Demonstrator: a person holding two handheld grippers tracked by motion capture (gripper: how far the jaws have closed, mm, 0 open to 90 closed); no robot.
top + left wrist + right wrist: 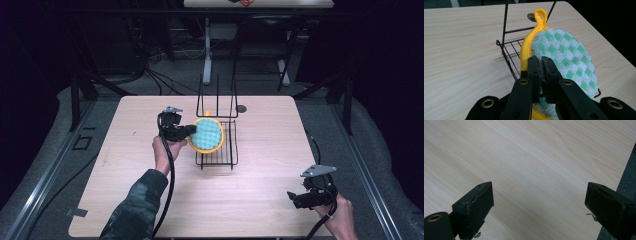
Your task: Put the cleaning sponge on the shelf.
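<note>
A round pot holder (207, 134), green-and-white checked with a yellow rim and hanging loop, is held over a black wire rack (218, 158) at the table's middle. My left gripper (188, 131) is shut on the pot holder's near edge; in the left gripper view the jaws pinch the checked cloth (564, 55) just inside the yellow rim, with the left gripper (542, 61) closed tight. My right gripper (295, 197) hovers near the table's front right corner, open and holding nothing. In the right gripper view the right gripper (539, 195) spreads wide above bare wood.
The wire rack has tall upright bars (217, 95) at its back. A small dark round disc (241, 108) lies on the wooden table (125, 165) beyond the rack. Another table's legs (207, 50) and cables stand on the floor behind.
</note>
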